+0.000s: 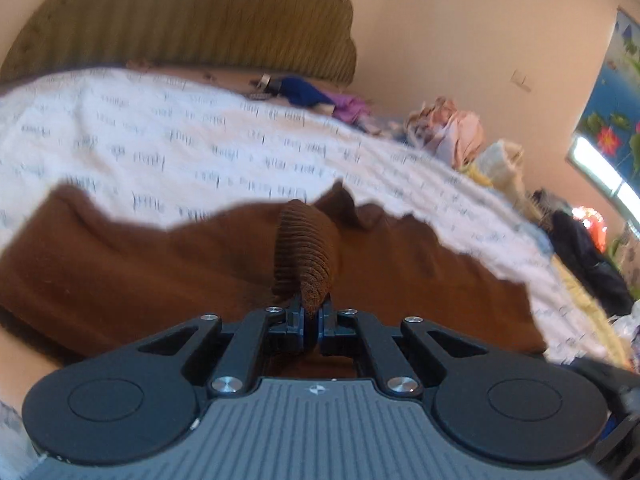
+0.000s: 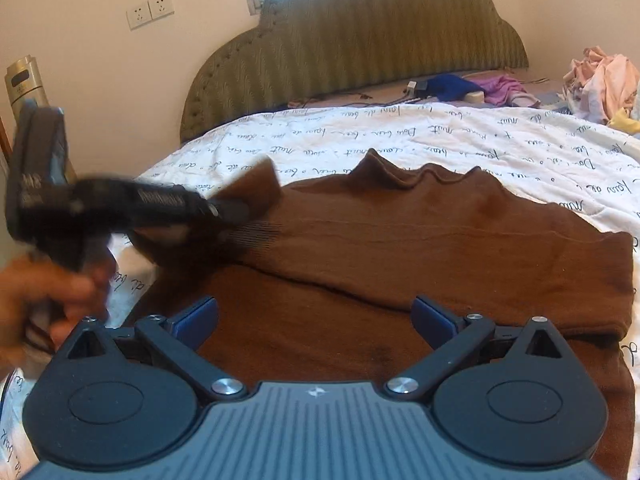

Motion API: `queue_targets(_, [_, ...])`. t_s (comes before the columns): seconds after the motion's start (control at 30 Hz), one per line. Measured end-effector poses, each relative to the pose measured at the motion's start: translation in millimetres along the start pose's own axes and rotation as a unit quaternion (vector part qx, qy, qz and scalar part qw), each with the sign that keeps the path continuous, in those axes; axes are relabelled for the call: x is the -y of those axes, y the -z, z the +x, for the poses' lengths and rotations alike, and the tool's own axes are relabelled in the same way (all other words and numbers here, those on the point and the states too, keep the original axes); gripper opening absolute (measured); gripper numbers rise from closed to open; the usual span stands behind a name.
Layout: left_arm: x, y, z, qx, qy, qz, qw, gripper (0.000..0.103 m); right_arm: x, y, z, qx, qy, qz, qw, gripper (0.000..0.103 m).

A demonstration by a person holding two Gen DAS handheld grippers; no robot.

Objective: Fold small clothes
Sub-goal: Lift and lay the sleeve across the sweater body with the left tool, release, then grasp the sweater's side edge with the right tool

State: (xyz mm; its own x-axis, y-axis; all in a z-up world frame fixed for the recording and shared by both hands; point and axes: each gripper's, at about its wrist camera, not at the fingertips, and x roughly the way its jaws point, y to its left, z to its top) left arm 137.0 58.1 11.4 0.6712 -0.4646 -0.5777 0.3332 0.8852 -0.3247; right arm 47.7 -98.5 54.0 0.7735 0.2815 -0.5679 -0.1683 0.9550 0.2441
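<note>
A brown knitted sweater point(image 2: 420, 236) lies spread on the white quilt with script print point(image 2: 360, 136). My left gripper point(image 1: 313, 322) is shut on the sweater's ribbed cuff point(image 1: 306, 252), which stands up between the pads. In the right wrist view the left gripper point(image 2: 236, 212) appears blurred at the left, carried by a hand point(image 2: 44, 292), with the sleeve end lifted over the sweater's body. My right gripper point(image 2: 314, 320) hovers open just above the sweater's near part, nothing between its blue pads point(image 2: 196, 316).
An olive padded headboard point(image 2: 360, 32) stands behind the bed. Blue and purple clothes point(image 2: 472, 88) lie near it, and a pile of pink garments point(image 2: 600, 80) sits at the right. Dark clothes point(image 1: 588, 256) lie at the bed's far right edge.
</note>
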Motion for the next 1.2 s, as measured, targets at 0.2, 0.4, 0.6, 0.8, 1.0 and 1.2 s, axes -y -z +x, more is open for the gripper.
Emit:
queue_targets(0.2, [-6,13,-10,0.009,0.005,0.001,0.9999,0.092,14,-11,22,-0.031,0.005,0.019,0.999,0.103])
queue_targets(0.4, [-26,-9,-73,0.071,0.01,-0.013,0.9973,0.1,15,-18,37,-0.017,-0.007,0.019,1.0,0.103])
queue_targets(0.6, [-84,-53,-87,0.065,-0.047,-0.07,0.9943,0.102,29,-31,56,-0.041,-0.067,0.127,0.989,0.103])
queue_targets(0.8, [-125,-84,-67,0.01,-0.083,-0.066,0.9943,0.102,57,-32,74,-0.069,-0.112,0.217,0.967,0.101])
queue_targets(1.0, [-134,-79,-57,-0.01,-0.079,-0.074,0.994,0.102,59,-26,90,-0.098,-0.127,0.241,0.957,0.066])
queue_targets(1.2, [-148,-72,-47,-0.03,-0.074,-0.107,0.991,0.102,36,-21,97,-0.124,-0.108,0.193,0.967,0.004])
